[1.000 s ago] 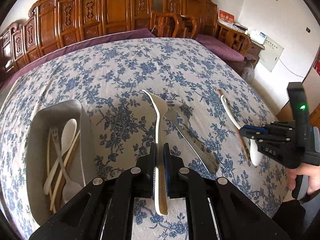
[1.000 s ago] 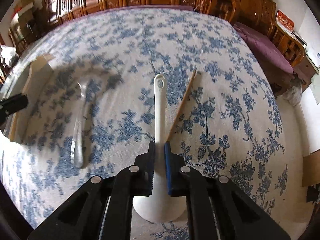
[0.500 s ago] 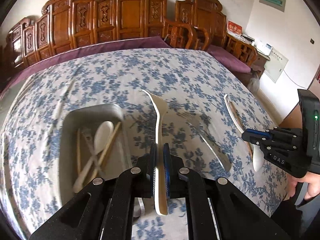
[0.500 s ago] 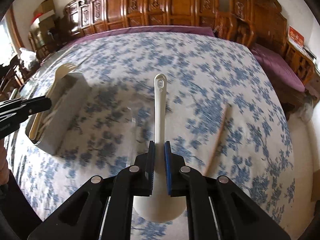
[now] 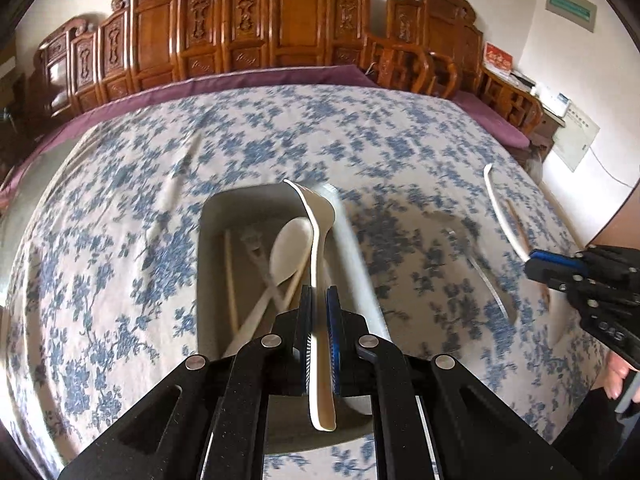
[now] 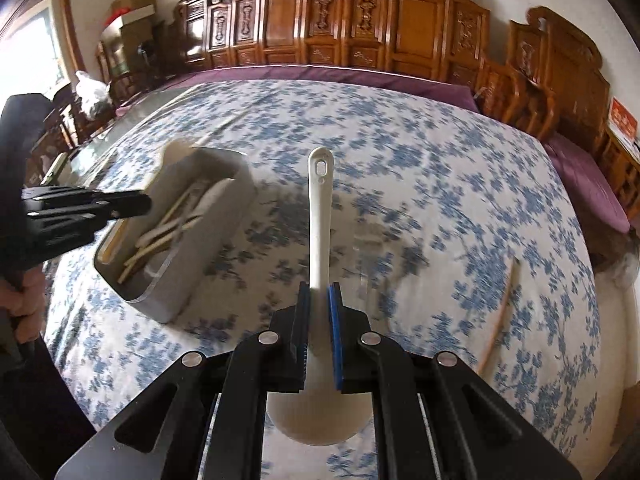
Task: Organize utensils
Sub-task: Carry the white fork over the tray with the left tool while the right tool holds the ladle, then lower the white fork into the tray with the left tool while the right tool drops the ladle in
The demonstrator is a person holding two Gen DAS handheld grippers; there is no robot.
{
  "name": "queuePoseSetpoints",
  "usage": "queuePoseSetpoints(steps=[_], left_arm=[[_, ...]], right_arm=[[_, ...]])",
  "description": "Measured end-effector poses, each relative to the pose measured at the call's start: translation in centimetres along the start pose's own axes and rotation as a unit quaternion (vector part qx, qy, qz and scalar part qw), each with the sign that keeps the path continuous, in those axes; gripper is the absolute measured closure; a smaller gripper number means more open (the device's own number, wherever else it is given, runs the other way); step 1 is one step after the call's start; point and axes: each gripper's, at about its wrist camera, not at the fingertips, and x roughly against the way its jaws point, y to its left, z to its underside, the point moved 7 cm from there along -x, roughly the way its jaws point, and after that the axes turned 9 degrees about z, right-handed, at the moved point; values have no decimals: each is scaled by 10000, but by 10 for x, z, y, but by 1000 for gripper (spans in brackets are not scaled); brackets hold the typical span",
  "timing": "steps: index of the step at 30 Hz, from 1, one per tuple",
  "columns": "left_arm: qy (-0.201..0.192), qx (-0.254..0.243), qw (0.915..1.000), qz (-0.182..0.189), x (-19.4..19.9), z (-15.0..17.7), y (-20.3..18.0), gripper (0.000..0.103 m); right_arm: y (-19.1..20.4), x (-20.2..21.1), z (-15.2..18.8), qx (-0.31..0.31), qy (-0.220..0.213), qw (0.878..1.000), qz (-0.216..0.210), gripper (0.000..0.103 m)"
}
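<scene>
My left gripper (image 5: 319, 300) is shut on a cream plastic fork (image 5: 317, 248) and holds it over the grey utensil tray (image 5: 208, 264), tines pointing away. The tray holds a white spoon (image 5: 289, 252), chopsticks and other utensils. My right gripper (image 6: 319, 300) is shut on a white ladle-like spoon (image 6: 320, 216), handle pointing forward, above the tablecloth to the right of the tray (image 6: 208, 232). In the left wrist view the right gripper (image 5: 536, 266) appears at the right edge with its spoon's handle (image 5: 500, 208). The left gripper (image 6: 136, 204) shows over the tray in the right wrist view.
A clear utensil (image 5: 484, 276) lies blurred on the blue-flowered tablecloth (image 5: 120, 200) between tray and right gripper. A wooden chopstick (image 6: 500, 312) lies on the cloth at the right. Carved wooden chairs (image 5: 280, 28) ring the far side of the round table.
My left gripper has swung left with the fork, from above the cloth to over the tray. My right gripper has lifted the spoon and moved left toward the tray.
</scene>
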Motion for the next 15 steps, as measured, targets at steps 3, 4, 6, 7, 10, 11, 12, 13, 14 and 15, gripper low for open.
queuePoseSetpoints(steps=[3,4,6,7,10,11,12,13,14,15], left_arm=[[53,91,9999,-38,-5,5,10,96],[97,105,9999,-51,-8,7,14,96],[125,141,9998,-62,-12,9,19,96],[130,164,9998,-63,-12,10,22,96],[93,209,9997,-55,-8,11,29,96],[59,204,9998,-66,-5,10,32,96],[20,202,9998,-82,-2,9,34,95],[-12,199,9997,-104,1,8,36,95],[-62,204,9997,-145,6,7,40,94],[-97,214,9996,-182,10,7,43,92]], right_arm=[[21,2,-10,89,-64,9999,-123,92],[28,2,-14,113,-80,9998,-171,92],[41,2,-23,149,-108,9994,-277,92],[47,1,-26,161,-119,9993,-315,92],[69,0,-38,249,-157,9985,-456,92],[77,-1,-43,279,-169,9982,-501,92],[84,-2,-46,290,-176,9978,-564,92],[90,-4,-50,299,-182,9974,-631,92],[95,-6,-53,303,-189,9971,-675,92],[102,-8,-56,311,-185,9967,-727,92]])
